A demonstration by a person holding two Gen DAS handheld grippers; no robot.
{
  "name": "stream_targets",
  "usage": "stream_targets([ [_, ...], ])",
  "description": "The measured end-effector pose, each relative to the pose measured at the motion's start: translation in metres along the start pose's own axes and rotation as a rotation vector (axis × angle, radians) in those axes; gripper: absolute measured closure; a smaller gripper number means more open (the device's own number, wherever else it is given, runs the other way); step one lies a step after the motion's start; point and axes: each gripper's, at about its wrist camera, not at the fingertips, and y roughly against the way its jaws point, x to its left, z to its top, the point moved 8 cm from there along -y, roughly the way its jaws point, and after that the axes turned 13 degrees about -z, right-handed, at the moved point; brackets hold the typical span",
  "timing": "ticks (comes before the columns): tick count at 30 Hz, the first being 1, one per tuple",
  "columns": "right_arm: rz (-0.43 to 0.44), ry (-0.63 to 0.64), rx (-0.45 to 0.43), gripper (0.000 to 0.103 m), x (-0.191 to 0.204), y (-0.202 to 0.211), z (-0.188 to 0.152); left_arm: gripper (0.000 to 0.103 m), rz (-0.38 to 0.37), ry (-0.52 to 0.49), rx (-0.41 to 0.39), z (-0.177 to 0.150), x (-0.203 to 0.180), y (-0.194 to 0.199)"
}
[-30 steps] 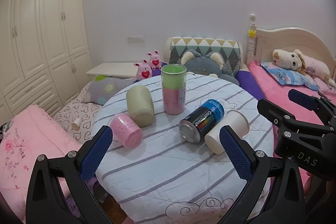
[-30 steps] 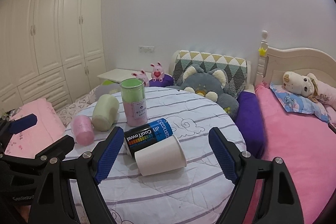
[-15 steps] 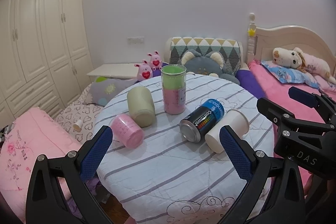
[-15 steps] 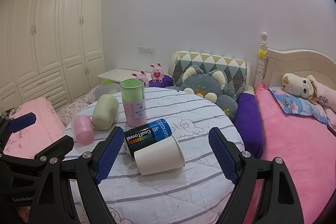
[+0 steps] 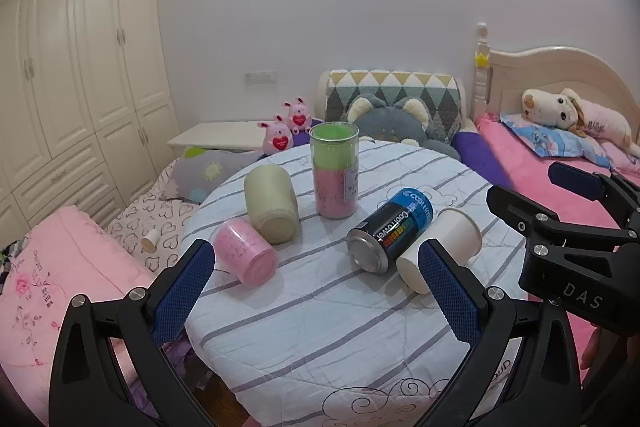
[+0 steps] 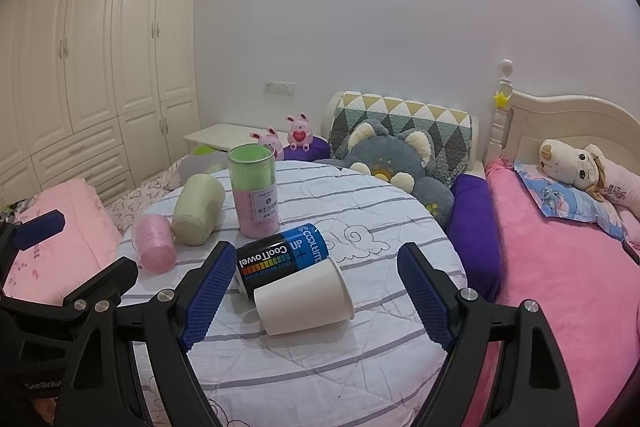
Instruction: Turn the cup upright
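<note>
Left wrist view: left gripper [image 5: 316,285] spread wide, holding nothing, hovering over near edge of round table [image 5: 320,339]. White paper cup [image 5: 444,245] lies on side toward table's right edge, touching blue can [image 5: 390,230], also on side. Pink cup [image 5: 245,257] and beige cup [image 5: 271,209] lie toward left edge; tall clear canister [image 5: 335,175] upright near centre.

Right wrist view: right gripper [image 6: 316,297] spread wide, empty, white paper cup [image 6: 303,302] between its fingers, untouched; mouth faces right.
</note>
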Motion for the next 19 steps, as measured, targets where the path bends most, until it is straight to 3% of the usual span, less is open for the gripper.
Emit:
stream_targets([
  [19,0.002,0.052,0.029,0.019,0.011,-0.023,0.011,0.0,-0.035,0.031,0.027,0.004,0.014,-0.024],
])
